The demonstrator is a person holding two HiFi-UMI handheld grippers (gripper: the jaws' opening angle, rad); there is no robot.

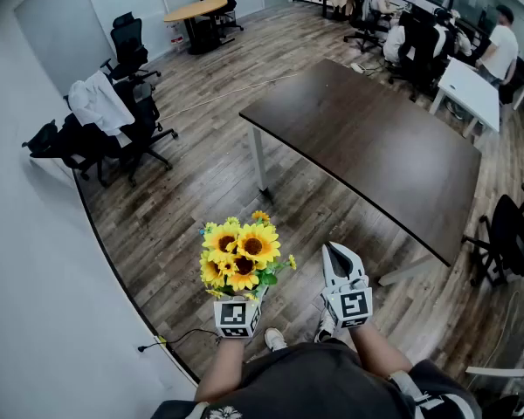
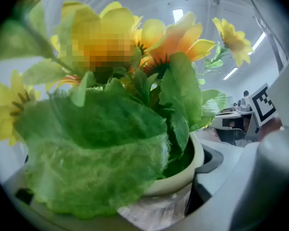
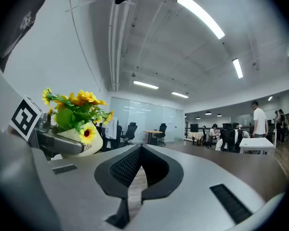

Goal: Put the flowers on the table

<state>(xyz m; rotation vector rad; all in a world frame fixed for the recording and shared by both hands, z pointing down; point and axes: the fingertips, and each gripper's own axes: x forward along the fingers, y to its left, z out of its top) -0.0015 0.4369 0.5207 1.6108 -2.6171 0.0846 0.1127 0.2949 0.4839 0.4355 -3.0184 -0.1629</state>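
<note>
A bunch of yellow sunflowers (image 1: 240, 256) with green leaves stands in a cream pot (image 2: 185, 174). My left gripper (image 1: 239, 293) is shut on that pot and holds it upright in the air over the wooden floor, near the person's body. In the left gripper view the leaves (image 2: 101, 153) fill most of the picture. From the right gripper view I see the pot (image 3: 82, 136) held at the left. My right gripper (image 1: 335, 253) is shut and empty beside the flowers. The dark brown table (image 1: 375, 138) stands ahead and to the right, bare.
Black office chairs (image 1: 127, 103) with a white garment stand at the left by the wall. A round wooden table (image 1: 196, 10) is far back. A white desk (image 1: 467, 90) and seated people (image 1: 498, 46) are at the back right. Another chair (image 1: 506, 234) stands right of the table.
</note>
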